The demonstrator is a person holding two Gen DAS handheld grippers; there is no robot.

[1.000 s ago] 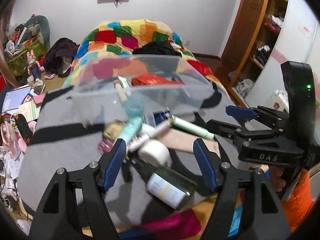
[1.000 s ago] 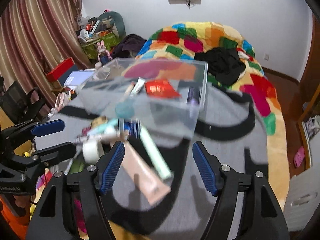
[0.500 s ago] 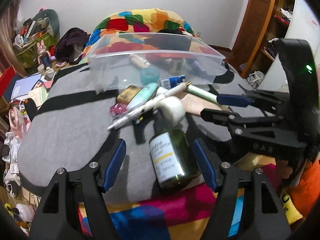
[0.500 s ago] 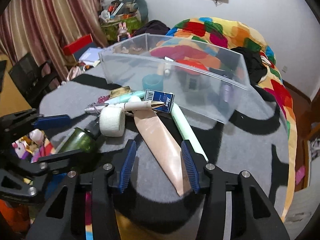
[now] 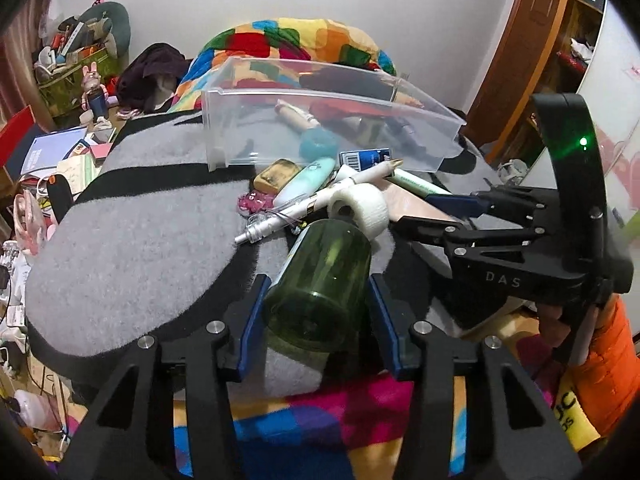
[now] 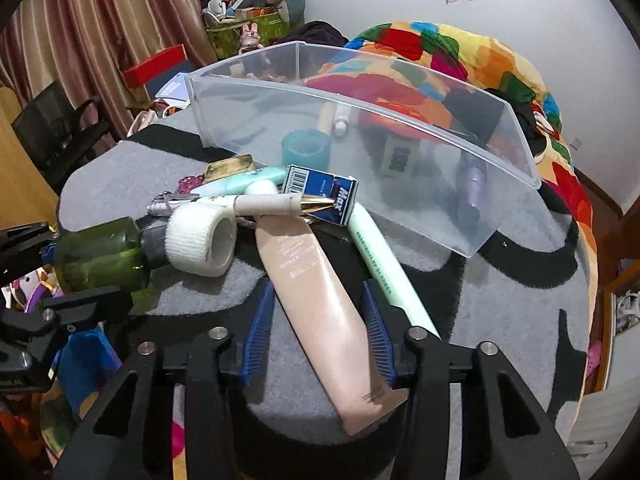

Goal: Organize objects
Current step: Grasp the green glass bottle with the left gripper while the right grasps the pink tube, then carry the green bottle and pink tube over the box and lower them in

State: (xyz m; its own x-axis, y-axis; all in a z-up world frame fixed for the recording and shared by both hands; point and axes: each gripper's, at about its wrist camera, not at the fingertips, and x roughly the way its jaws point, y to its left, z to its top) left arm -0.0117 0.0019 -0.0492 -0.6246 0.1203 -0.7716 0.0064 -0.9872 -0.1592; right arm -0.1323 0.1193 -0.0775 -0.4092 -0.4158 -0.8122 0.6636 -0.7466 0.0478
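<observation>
A clear plastic bin [image 5: 400,136] [image 6: 516,140] stands on a grey and black mat [image 5: 132,248], with several small items inside. In front of it lies a pile: a green bottle [image 5: 320,284] [image 6: 100,256], a white tape roll [image 5: 360,208] [image 6: 200,240], a beige tube [image 6: 320,300], a pale green tube [image 6: 384,268], a blue box [image 6: 320,192] and a white pen [image 6: 272,204]. My left gripper [image 5: 318,320] straddles the green bottle's base, fingers touching its sides. My right gripper [image 6: 320,332] straddles the beige tube, fingers close against it.
A bed with a patchwork quilt [image 6: 440,52] lies behind the mat. Clutter, books and a red box [image 5: 24,136] sit on the floor at left. A wooden shelf unit [image 5: 560,40] stands at right. A chair [image 6: 52,132] stands by the curtain.
Both grippers moved forward and down. The left one came around the green bottle and narrowed on it. The right one came around the beige tube and narrowed.
</observation>
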